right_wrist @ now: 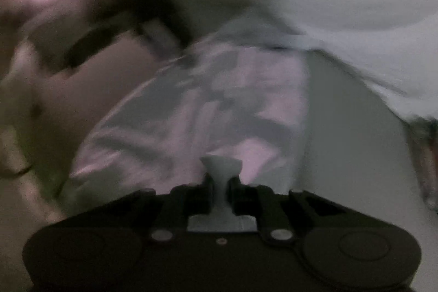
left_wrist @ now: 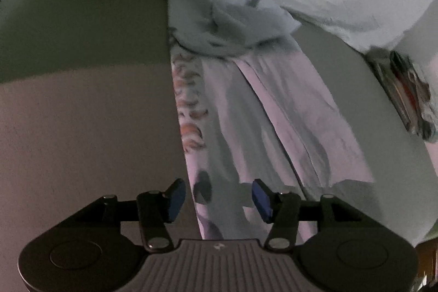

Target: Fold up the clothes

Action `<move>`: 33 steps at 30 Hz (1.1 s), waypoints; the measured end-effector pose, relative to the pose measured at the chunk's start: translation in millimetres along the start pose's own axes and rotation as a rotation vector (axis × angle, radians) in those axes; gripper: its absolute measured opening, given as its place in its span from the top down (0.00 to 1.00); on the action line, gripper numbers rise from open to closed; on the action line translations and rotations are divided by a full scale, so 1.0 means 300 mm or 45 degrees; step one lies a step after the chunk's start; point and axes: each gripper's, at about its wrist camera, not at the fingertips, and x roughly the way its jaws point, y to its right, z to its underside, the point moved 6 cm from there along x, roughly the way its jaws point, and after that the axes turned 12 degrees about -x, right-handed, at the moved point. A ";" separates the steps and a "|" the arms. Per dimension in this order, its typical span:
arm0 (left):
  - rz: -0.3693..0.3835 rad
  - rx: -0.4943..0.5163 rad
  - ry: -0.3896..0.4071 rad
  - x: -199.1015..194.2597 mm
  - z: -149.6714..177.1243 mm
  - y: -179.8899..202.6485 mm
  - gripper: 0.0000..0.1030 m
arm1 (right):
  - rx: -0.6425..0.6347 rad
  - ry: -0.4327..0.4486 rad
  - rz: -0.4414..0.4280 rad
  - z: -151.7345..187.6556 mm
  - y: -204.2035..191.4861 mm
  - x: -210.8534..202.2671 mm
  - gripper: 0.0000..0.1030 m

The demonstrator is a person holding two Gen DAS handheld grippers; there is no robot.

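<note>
Clothing, a pale printed garment, is stretched in a long band over the desk, running away toward a heap of cloth. Its near end is straddled by the spread left gripper, while a bunched edge is pinched in the closed right gripper. A fold appears to be in hand; the free edge would need to be gripped on the left.

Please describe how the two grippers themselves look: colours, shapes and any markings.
The left gripper is black, with two hinged link arms, silver rivets and blue pads. Its body is wide and rounded, with a round disc on each side and a ribbed grey plate bearing a small logo. The right gripper has the same black shape and rivets; its pads are not visible. No cables or sleeves show.
</note>
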 end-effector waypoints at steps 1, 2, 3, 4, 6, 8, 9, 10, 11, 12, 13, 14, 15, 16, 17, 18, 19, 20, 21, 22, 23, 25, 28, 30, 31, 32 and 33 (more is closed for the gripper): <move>-0.002 0.005 -0.006 -0.001 0.010 0.003 0.45 | -0.005 -0.022 -0.054 0.005 -0.033 0.010 0.84; -0.004 0.010 -0.011 -0.002 0.020 0.005 0.44 | 0.021 -0.024 -0.071 0.010 -0.043 0.006 0.76; -0.006 0.015 -0.017 -0.003 0.030 0.008 0.44 | 0.056 -0.016 -0.074 0.012 -0.041 -0.005 0.71; -0.008 0.020 -0.022 -0.004 0.040 0.010 0.42 | 0.092 -0.002 -0.066 0.015 -0.033 -0.021 0.60; -0.004 0.021 -0.032 -0.010 0.054 0.015 0.37 | 0.172 0.037 -0.009 0.031 0.013 -0.071 0.52; -0.006 0.018 -0.042 -0.010 0.068 0.015 0.37 | 0.244 0.053 0.059 0.060 0.070 -0.111 0.52; -0.008 0.017 -0.047 -0.009 0.075 0.016 0.37 | 0.270 0.046 0.095 0.079 0.101 -0.119 0.53; -0.013 0.015 -0.051 -0.002 0.076 0.018 0.37 | 0.284 0.034 0.124 0.099 0.127 -0.122 0.54; -0.015 0.011 -0.055 0.002 0.080 0.020 0.37 | 0.280 0.008 0.147 0.125 0.148 -0.114 0.56; -0.018 0.007 -0.058 0.005 0.084 0.022 0.37 | 0.251 -0.036 0.165 0.153 0.161 -0.095 0.59; -0.022 0.007 -0.059 0.003 0.088 0.026 0.37 | 0.206 -0.088 0.176 0.180 0.168 -0.070 0.66; -0.027 0.008 -0.059 0.001 0.092 0.030 0.37 | 0.153 -0.128 0.182 0.203 0.170 -0.046 0.68; -0.030 0.012 -0.060 0.000 0.096 0.034 0.37 | 0.104 -0.151 0.176 0.222 0.166 -0.026 0.68; -0.033 0.016 -0.062 0.000 0.099 0.038 0.36 | 0.064 -0.169 0.163 0.240 0.161 -0.009 0.68; -0.037 0.019 -0.063 0.000 0.104 0.042 0.36 | 0.051 -0.177 0.145 0.254 0.161 0.003 0.68; -0.042 0.017 -0.065 0.001 0.109 0.045 0.36 | 0.069 -0.172 0.126 0.264 0.166 0.013 0.68; -0.047 0.015 -0.067 0.001 0.114 0.047 0.35 | 0.085 -0.166 0.114 0.269 0.172 0.024 0.67; -0.053 0.015 -0.066 0.002 0.119 0.050 0.34 | 0.093 -0.161 0.107 0.272 0.176 0.036 0.66; -0.060 0.018 -0.063 0.004 0.122 0.054 0.33 | 0.088 -0.155 0.096 0.273 0.178 0.049 0.64; -0.066 0.023 -0.063 0.005 0.125 0.057 0.32 | 0.061 -0.143 0.088 0.271 0.176 0.058 0.62; -0.071 0.026 -0.063 0.004 0.129 0.063 0.31 | 0.027 -0.128 0.092 0.267 0.169 0.057 0.59; -0.077 0.027 -0.062 0.007 0.133 0.072 0.30 | -0.019 -0.111 0.084 0.265 0.164 0.056 0.61; -0.089 0.022 -0.056 0.017 0.133 0.083 0.26 | 0.012 -0.062 -0.020 0.269 0.166 0.050 0.92; -0.096 0.022 -0.057 0.018 0.133 0.086 0.26 | 0.018 -0.025 -0.047 0.267 0.162 0.033 0.97; -0.099 0.022 -0.058 0.018 0.133 0.088 0.26 | 0.010 -0.004 -0.068 0.266 0.162 0.018 0.98; -0.103 0.022 -0.059 0.019 0.133 0.089 0.26 | 0.015 0.009 -0.090 0.268 0.165 0.003 0.98; -0.106 0.021 -0.060 0.019 0.133 0.090 0.26 | 0.038 0.011 -0.111 0.278 0.172 -0.009 0.98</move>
